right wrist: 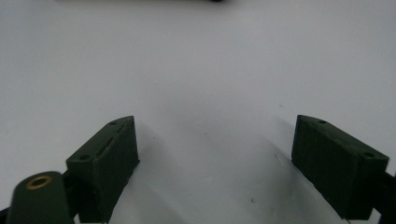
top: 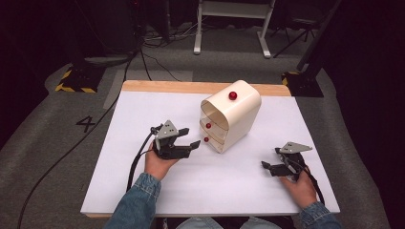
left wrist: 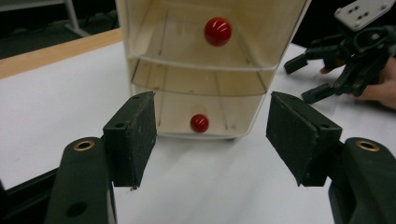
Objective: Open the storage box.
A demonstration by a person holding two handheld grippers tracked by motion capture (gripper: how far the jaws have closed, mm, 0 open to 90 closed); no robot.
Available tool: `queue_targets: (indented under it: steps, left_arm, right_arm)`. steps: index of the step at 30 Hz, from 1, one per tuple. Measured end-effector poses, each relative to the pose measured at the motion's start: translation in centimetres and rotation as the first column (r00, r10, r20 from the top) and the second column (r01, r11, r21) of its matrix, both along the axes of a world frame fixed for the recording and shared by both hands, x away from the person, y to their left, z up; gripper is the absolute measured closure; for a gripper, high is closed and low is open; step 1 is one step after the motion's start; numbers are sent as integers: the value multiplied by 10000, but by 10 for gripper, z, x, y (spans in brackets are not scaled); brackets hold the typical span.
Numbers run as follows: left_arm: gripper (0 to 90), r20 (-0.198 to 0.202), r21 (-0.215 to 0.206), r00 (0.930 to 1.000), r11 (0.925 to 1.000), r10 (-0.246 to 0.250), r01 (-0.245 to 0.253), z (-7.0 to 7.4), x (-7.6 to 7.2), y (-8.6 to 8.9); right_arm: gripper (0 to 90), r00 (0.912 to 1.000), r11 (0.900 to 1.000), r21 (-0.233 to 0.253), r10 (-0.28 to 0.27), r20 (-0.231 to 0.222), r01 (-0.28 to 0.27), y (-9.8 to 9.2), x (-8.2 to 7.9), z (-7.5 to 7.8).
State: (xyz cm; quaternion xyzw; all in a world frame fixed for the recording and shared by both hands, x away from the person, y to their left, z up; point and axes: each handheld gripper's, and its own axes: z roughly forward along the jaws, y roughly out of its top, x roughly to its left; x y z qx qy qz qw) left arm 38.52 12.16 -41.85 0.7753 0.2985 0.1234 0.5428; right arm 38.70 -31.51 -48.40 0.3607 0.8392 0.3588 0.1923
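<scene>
Left tool (left wrist: 212,135) was held w/ jaws apart, aimed at the lowest red knob (left wrist: 199,123) of the cream drawer unit (top: 237,117) mid-tabletop (top: 143,109). Judged best: jaws centred on knob, closed squarely, pulled straight. Right tool (top: 271,167) was seen apart too, idle near front edge.

Left gripper (top: 191,147) — jaws apart, pointing toward 3 o'clock. Right gripper (top: 268,167) — jaws apart, pointing toward 9 o'clock, hand-held.

Drawer unit (left wrist: 205,70) stands just ahead of left gripper (left wrist: 212,140); bare white tabletop (right wrist: 196,70) ahead of right gripper (right wrist: 215,168), unobstructed.
</scene>
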Motion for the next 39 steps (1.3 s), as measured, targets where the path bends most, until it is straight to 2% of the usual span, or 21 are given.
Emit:
queue_targets:
  steps: [2,5,8,9,12,18,20,22,27,30,32,34,39]
  left_arm:
    - [336,34,-152,9999,9998,-158,158,-2,1,-5]
    - [341,86,-76,9996,9996,-267,268,-6,1,-10]
    - [350,98,317,9997,9993,-210,207,-14,4,-20]
    - [352,98,317,9997,9993,-210,207,-14,4,-20]
    - [359,-105,326,9997,9992,-230,234,-22,7,-27]
    - [375,-333,808,9992,9964,-211,238,-37,11,-41]
    - [380,-355,817,9993,9965,-118,146,-38,13,-42]
    - [390,-640,655,9979,9979,66,-24,-43,18,-43]
    - [475,-786,518,9964,9983,312,-272,-49,24,-47]
    - [558,-916,558,9948,9976,448,-398,-51,27,-48]
    - [649,-996,606,9937,9971,518,-459,-51,27,-47]
    - [714,-940,734,9938,9959,596,-528,-50,27,-46]
    - [732,-937,829,9936,9950,634,-556,-49,27,-46]
  right_arm:
    - [148,10000,10000,-8,1,10,-1,0,0,0]
    - [148,10000,10000,-6,2,6,-2,0,0,0]
    - [148,10000,10000,2,4,-1,-4,0,0,0]
    - [148,10000,10000,2,4,-1,-4,0,0,0]
    - [148,10000,10000,-2,2,2,-2,0,0,0]
    - [148,10000,10000,3,6,-5,-6,0,0,0]
    - [148,10000,10000,-3,0,-4,0,0,0,0]
    - [148,10000,10000,2,2,-2,-2,0,0,0]
    - [148,10000,10000,-7,2,9,-2,0,0,0]
    - [148,10000,10000,-30,6,33,-6,0,0,0]
    - [148,10000,10000,-18,5,29,-5,0,0,0]
    - [148,10000,10000,-21,2,34,-2,0,0,0]
    - [148,10000,10000,-35,13,50,-13,0,0,0]
